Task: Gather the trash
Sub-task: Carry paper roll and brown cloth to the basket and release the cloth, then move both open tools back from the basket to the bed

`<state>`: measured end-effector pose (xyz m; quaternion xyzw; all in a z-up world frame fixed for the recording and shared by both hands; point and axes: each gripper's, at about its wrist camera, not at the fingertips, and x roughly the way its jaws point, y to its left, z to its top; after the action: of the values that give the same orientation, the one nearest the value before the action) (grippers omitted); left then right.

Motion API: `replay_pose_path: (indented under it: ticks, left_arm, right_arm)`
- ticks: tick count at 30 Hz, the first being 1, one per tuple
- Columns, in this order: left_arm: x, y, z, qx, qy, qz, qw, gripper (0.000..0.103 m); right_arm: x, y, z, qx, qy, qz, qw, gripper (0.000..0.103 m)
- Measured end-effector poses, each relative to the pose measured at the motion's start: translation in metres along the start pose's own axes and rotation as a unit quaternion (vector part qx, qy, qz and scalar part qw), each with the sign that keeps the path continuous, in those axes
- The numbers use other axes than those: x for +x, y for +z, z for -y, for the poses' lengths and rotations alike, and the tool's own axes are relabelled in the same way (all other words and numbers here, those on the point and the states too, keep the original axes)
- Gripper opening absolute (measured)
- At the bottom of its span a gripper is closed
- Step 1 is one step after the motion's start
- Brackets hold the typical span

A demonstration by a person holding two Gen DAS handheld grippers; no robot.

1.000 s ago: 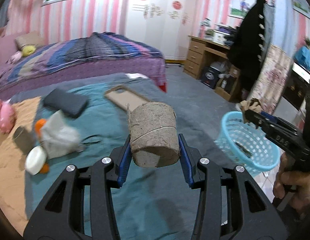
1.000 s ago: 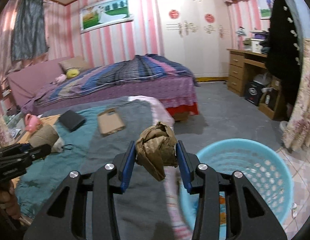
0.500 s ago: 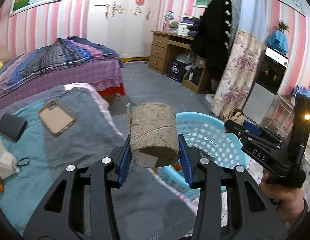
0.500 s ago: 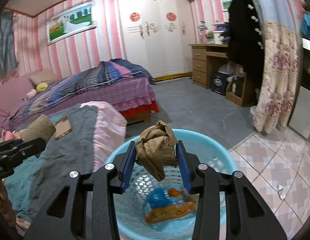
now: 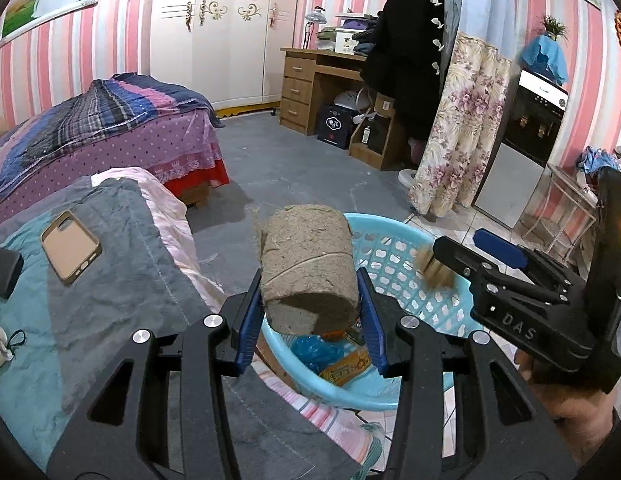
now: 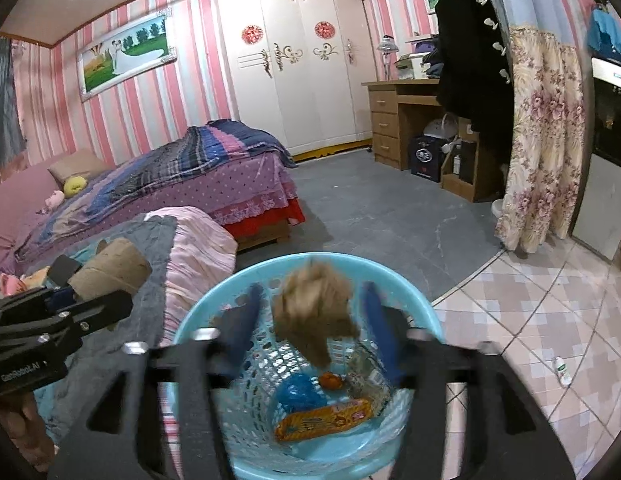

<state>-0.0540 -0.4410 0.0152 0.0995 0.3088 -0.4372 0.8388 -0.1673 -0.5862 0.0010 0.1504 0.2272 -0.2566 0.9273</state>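
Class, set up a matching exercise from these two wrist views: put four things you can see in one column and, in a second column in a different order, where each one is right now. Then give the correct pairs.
Things:
1. cardboard roll
2. crumpled brown paper
3. phone
4. orange snack wrapper

Places:
A. lying on the grey blanket
B. at the bottom of the blue basket
C. clamped in the left gripper
D. loose between the opening jaws of the right gripper, above the basket

Pairs: 1-C, 2-D, 3-A, 4-B
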Motion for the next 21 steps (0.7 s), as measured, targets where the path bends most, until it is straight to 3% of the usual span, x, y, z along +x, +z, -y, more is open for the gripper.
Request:
replay_pose_path:
  ticks: [9,12,16,21]
  left_arm:
    - [0.012,0.002,0.008,0.003,-0.015,-0.011,0.9998,0.044]
    - [0.011,0.002,0.011,0.004,-0.022,-0.009,0.9997,0.049]
    - [0.005,0.006,0.006,0.001,-0.029,0.001,0.9996,0.068]
    - [-0.010,0.007,-0.012,-0.004,-0.011,0.011,0.9999,0.071]
  right_arm:
    - [-0.008,0.000,0.009,0.025,-0.021,0.024,0.999,0.066]
    - [-0.008,0.000,0.009,0.028,-0.015,0.021,0.999,0.066]
    - [-0.006,0.002,0.007,0.026,-0.010,0.020,0.999,0.066]
    - [-0.003,0.002,-0.004,0.016,0.002,0.014,1.000,0.066]
